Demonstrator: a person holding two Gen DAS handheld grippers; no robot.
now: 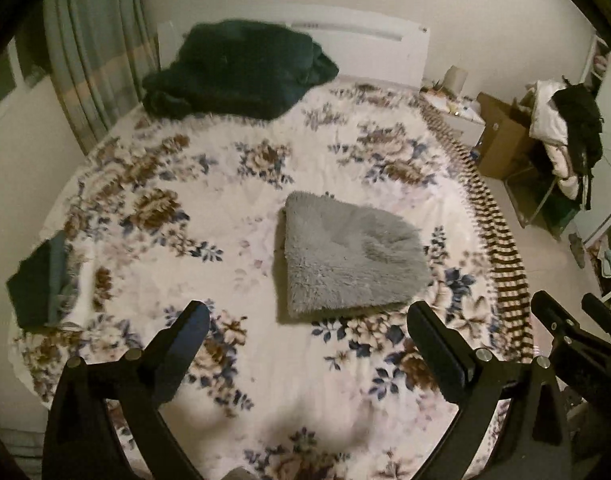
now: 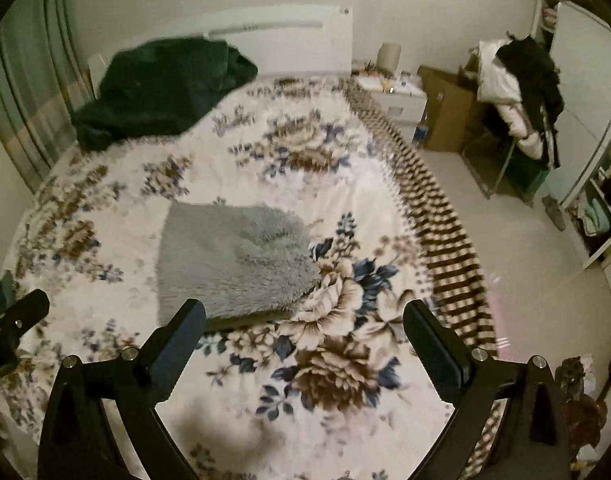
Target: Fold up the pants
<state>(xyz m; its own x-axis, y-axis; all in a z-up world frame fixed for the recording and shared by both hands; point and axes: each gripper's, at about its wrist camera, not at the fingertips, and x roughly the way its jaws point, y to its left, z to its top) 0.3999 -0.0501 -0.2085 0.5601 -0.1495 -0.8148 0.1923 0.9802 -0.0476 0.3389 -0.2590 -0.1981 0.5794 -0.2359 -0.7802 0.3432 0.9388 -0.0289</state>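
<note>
On the floral bedspread [image 1: 233,380], toward the middle of the bed, lies a folded grey fluffy garment [image 1: 347,260], presumably the pants, squared into a thick pad. Both grippers hang above the near end of the bed, well apart from it: the left gripper [image 1: 307,320] has its jaws spread wide and empty, and so does the right gripper [image 2: 305,318]. The plush pile looks soft, light and limp, so it would likely sag if lifted by one point; a pinch on each near corner, through all layers, seems the safest hold. Only the left view shows a small dark folded pile [image 1: 41,286] at the bed's left edge. The right view shows more of the floor and an open wardrobe [image 2: 597,208]. A dark green blanket [image 2: 161,88] sits at the headboard.
</note>
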